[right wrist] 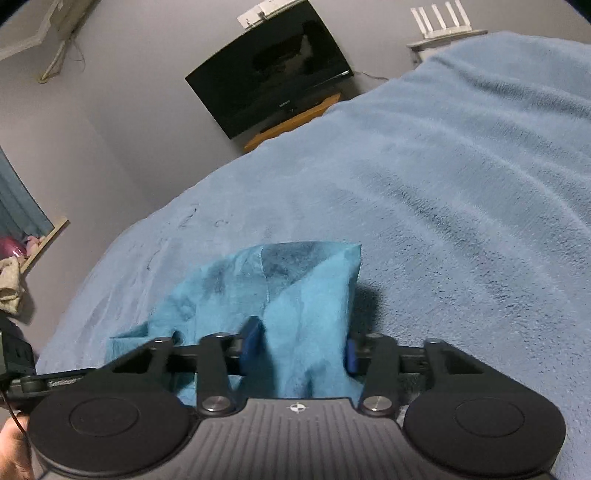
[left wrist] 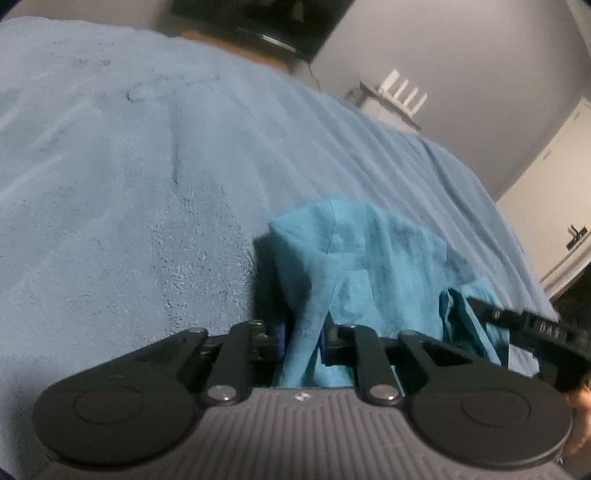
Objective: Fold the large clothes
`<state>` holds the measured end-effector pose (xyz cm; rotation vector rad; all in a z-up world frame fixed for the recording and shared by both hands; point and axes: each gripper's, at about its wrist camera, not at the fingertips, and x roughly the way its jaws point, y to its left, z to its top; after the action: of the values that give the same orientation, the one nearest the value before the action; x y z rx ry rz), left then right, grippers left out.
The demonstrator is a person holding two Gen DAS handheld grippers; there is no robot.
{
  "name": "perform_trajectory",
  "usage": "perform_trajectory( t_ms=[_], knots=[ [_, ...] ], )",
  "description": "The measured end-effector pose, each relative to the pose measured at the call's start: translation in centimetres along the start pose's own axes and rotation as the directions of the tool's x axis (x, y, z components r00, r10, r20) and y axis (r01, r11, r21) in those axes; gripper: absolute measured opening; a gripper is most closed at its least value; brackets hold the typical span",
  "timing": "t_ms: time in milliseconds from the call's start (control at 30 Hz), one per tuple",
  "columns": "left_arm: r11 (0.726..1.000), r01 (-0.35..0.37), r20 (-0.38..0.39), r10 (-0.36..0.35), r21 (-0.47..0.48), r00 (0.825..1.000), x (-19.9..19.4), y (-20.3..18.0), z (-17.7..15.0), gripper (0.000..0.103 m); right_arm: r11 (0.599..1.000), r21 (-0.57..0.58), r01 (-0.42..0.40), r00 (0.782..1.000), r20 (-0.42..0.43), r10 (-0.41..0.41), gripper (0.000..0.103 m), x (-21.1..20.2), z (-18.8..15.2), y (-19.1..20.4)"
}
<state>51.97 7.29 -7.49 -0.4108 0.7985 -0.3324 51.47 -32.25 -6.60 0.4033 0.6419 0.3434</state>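
A teal garment (left wrist: 373, 266) lies bunched over a light blue fleece blanket (left wrist: 129, 184) on a bed. My left gripper (left wrist: 303, 343) is shut on a fold of the garment, which stands up between its blue pads. The right gripper shows at the right edge of that view (left wrist: 535, 332), close beside it. In the right wrist view my right gripper (right wrist: 295, 347) has the teal garment (right wrist: 280, 288) between its blue pads (right wrist: 251, 339), with a wider gap, and the cloth fills it. The left gripper's arm shows at the left edge (right wrist: 44, 380).
The blanket (right wrist: 443, 184) covers the whole bed. A black TV (right wrist: 269, 70) on a wooden stand is against the grey wall. A white router (right wrist: 439, 22) sits on a small shelf. A door (left wrist: 554, 166) is at the right. A mirror (right wrist: 22, 229) leans at the left.
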Motion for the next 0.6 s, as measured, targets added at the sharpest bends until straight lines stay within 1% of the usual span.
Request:
perform_trajectory(
  t_ms=[33, 67, 100, 200, 267, 333, 400, 467, 567, 600],
  knots=[
    [0.999, -0.005, 0.017, 0.005, 0.034, 1.0, -0.6, -0.7, 0.0, 0.004, 1.0, -0.026, 0.001, 1.0, 0.004, -0.001, 0.025, -0.4, -0.1, 0.5],
    [0.998, -0.01, 0.036, 0.007, 0.067, 0.999, -1.4, -1.4, -0.1, 0.004, 0.999, -0.044, 0.006, 1.0, 0.021, -0.006, 0.023, -1.0, -0.1, 0.9],
    [0.996, -0.011, 0.053, 0.007, 0.087, 0.999, -2.3, -2.0, -0.1, 0.003, 0.998, -0.062, 0.01, 0.999, 0.041, -0.008, 0.022, -1.9, -0.1, 1.4],
    [0.989, 0.025, 0.126, -0.043, 0.142, 0.991, -6.1, -3.8, -0.1, 0.003, 0.995, -0.101, -0.014, 0.993, 0.112, 0.026, 0.019, -5.7, -0.2, 2.8],
    [0.98, 0.043, 0.171, -0.077, 0.192, 0.982, -9.1, -5.3, -0.6, 0.003, 0.992, -0.119, -0.03, 0.985, 0.166, 0.05, 0.019, -8.8, -0.7, 3.8],
    [0.969, 0.051, 0.211, -0.103, 0.241, 0.972, -12.4, -6.9, -1.8, 0.003, 0.99, -0.135, -0.042, 0.975, 0.213, 0.071, 0.018, -11.7, -1.8, 5.0],
    [0.954, 0.055, 0.24, -0.129, 0.294, 0.962, -15.6, -8.4, -3.5, 0.003, 0.984, -0.176, -0.033, 0.963, 0.259, 0.079, 0.018, -15.3, -3.6, 6.3],
    [0.931, 0.049, 0.264, -0.152, 0.361, 0.952, -19.0, -9.8, -6.0, 0.003, 0.981, -0.191, -0.031, 0.949, 0.303, 0.089, 0.018, -18.7, -5.7, 7.2],
    [0.897, 0.037, 0.276, -0.174, 0.44, 0.945, -23.0, -11.3, -10.1, 0.003, 0.979, -0.201, -0.024, 0.934, 0.345, 0.094, 0.018, -23.9, -9.6, 7.9],
    [0.889, 0.039, 0.269, -0.18, 0.457, 0.946, -24.2, -11.4, -11.5, 0.003, 0.979, -0.202, -0.018, 0.932, 0.351, 0.089, 0.018, -25.4, -10.8, 8.1]
  ],
)
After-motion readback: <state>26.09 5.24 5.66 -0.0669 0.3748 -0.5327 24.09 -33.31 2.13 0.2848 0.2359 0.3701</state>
